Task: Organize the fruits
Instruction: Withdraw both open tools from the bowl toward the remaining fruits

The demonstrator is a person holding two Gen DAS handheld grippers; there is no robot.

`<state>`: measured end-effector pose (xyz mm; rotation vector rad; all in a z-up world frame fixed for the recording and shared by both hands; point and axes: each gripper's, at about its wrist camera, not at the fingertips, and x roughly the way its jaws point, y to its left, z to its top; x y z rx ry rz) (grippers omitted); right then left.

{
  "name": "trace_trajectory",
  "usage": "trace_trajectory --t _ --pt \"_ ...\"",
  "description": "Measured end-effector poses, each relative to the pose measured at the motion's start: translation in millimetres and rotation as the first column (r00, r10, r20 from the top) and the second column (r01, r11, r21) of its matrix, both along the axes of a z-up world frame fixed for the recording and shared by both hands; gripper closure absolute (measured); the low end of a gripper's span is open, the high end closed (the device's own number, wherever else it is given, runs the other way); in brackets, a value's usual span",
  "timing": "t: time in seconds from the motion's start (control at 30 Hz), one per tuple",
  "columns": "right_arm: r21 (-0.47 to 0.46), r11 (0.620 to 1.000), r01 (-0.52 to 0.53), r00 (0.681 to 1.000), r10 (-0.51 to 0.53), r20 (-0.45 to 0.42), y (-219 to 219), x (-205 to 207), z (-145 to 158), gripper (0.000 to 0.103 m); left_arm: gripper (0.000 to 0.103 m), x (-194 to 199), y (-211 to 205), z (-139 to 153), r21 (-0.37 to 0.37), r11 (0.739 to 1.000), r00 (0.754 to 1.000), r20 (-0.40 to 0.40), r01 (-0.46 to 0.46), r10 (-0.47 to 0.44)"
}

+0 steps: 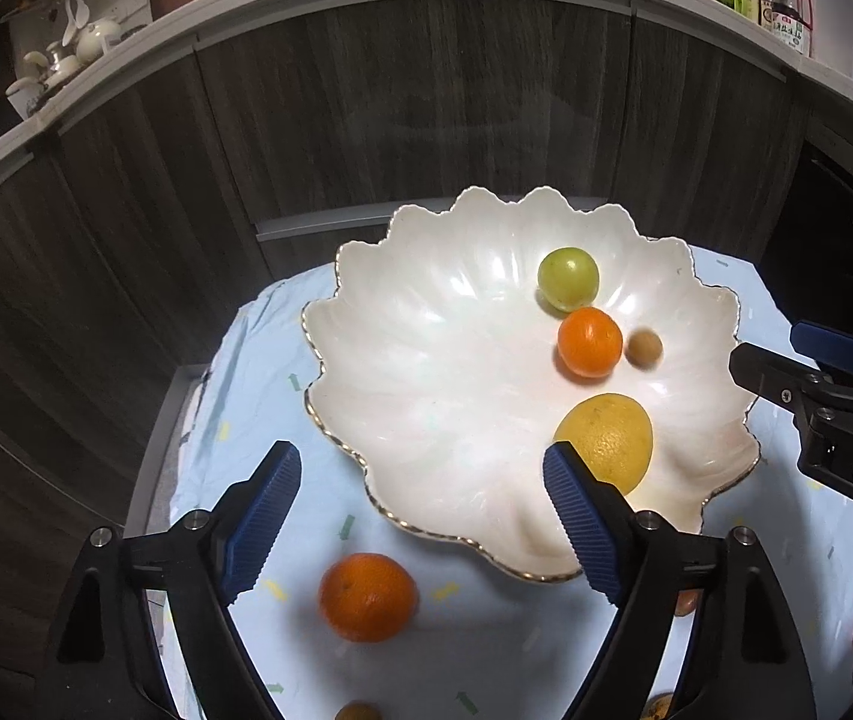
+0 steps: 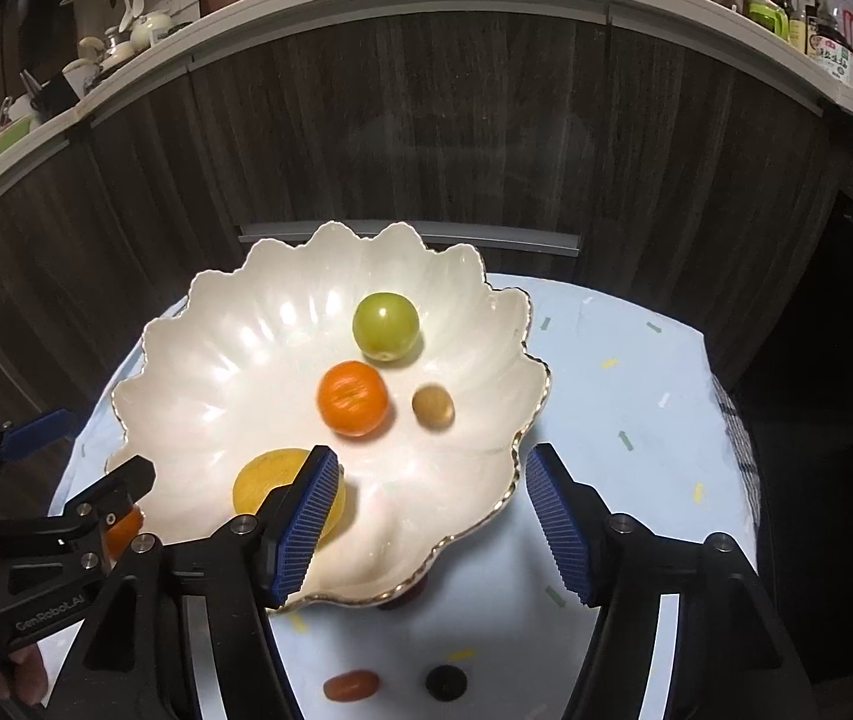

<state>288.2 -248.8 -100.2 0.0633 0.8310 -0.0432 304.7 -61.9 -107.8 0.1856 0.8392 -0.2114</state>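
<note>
1. Blue-padded fingers (image 1: 264, 516) of the left gripper (image 1: 420, 510) stand wide apart, holding nothing. An orange (image 1: 367, 597) lies on the surface (image 1: 486, 648) just below them. The scalloped white bowl (image 1: 426, 372) holds four fruits.
2. Right gripper (image 2: 432, 525) fingers (image 2: 558, 528) gape empty over the bowl's (image 2: 216, 360) rim; a lemon (image 2: 264, 480), tangerine (image 2: 353, 399), green fruit (image 2: 385, 325) and a small brown fruit (image 2: 433, 406), perhaps a longan, sit inside.
</note>
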Motion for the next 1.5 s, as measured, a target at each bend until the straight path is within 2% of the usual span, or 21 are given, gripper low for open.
trace_trajectory --t 0.43,0.87,1.5 --pt "0.004 1.0 0.011 1.0 -0.011 0.023 -0.1 -22.2 12.3 0.036 0.018 -23.2 6.6 15.5 -0.005 1.0 1.0 0.021 -0.012 0.012" --pt "-0.011 1.0 0.01 0.999 -0.009 0.034 6.8 -41.2 16.8 0.036 0.018 -42.5 16.9 16.9 -0.005 1.0 0.999 0.023 -0.024 0.024" --pt "0.011 1.0 -0.029 0.999 0.029 -0.019 25.4 -62.9 -9.2 0.036 0.018 -70.8 37.6 2.1 0.017 0.998 0.998 0.023 -0.055 0.055"
